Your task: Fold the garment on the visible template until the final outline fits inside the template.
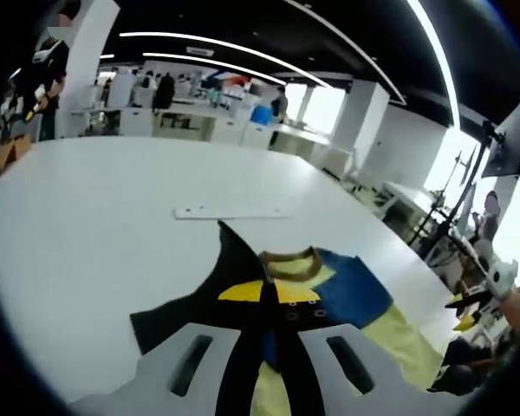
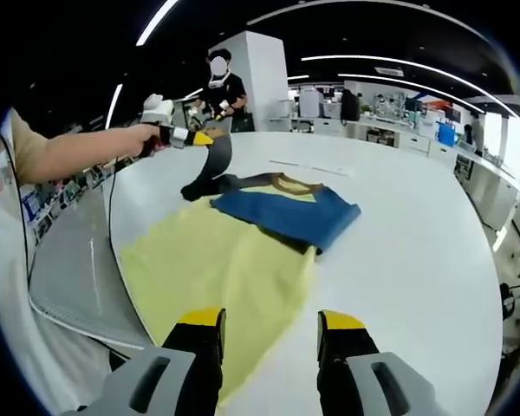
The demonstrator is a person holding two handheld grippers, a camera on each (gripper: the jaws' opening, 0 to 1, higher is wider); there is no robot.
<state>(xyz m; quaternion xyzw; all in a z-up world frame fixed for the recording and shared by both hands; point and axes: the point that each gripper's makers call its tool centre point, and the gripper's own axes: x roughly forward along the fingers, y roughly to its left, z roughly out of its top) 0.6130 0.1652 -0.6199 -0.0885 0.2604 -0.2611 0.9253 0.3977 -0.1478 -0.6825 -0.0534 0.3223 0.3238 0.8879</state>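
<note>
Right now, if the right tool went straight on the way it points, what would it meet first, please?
Most likely the yellow body of the garment, which lies directly ahead of the open right tool; its blue folded part lies farther along. How high the tool is above the cloth is unclear.

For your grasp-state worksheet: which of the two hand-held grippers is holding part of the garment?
The left hand-held gripper, lifting a dark sleeve; the right hand-held gripper is open, gripping nothing.

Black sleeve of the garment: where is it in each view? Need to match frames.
Left gripper view: black sleeve runs up from between that view's own claw fingers, lower centre.
Right gripper view: black sleeve hangs upper left, lifted by the left claw.
Shared landmark: the brown collar beside the blue panel.
</note>
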